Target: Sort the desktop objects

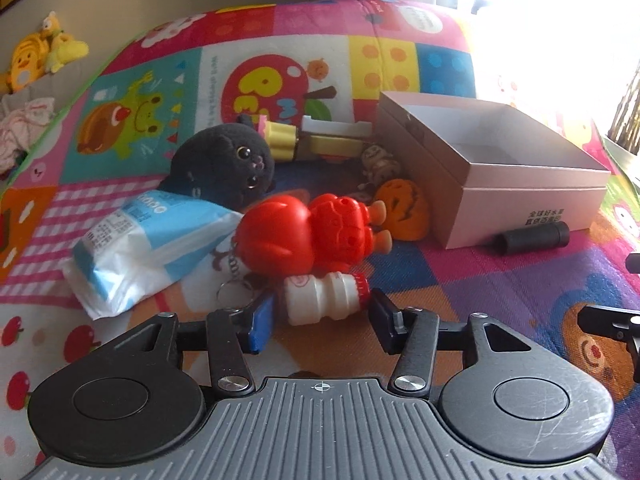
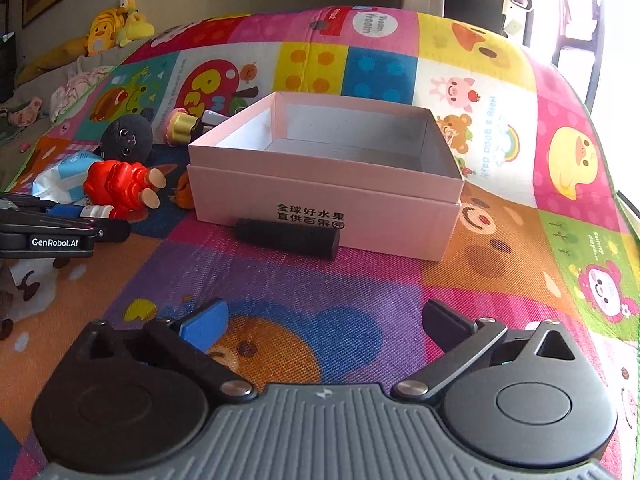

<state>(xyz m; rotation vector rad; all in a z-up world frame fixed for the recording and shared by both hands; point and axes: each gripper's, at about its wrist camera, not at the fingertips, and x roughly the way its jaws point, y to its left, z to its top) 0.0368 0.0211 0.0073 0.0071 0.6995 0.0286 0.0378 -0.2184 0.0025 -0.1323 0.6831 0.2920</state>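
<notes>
A small white bottle with a red cap (image 1: pixel 322 294) lies on the mat, and my left gripper (image 1: pixel 324 314) is shut on it, one pad at each end. Just beyond it are a red toy figure (image 1: pixel 304 232), a black plush cat (image 1: pixel 228 162), a blue-and-white tissue pack (image 1: pixel 140 240) and an orange toy (image 1: pixel 402 208). A pink open box (image 2: pixel 324 196) stands empty at the centre of the right wrist view, with a black cylinder (image 2: pixel 288 238) lying against its front. My right gripper (image 2: pixel 326 320) hangs open over the mat before that cylinder, nothing between its fingers.
A yellow comb-like toy (image 1: pixel 308 142) and a patterned plush (image 1: pixel 380 162) lie behind the pile, beside the box's left wall. The colourful play mat (image 2: pixel 360 292) covers the surface. Yellow plush toys (image 2: pixel 116 24) sit off the mat at far left. My left gripper (image 2: pixel 60 228) shows at the left edge.
</notes>
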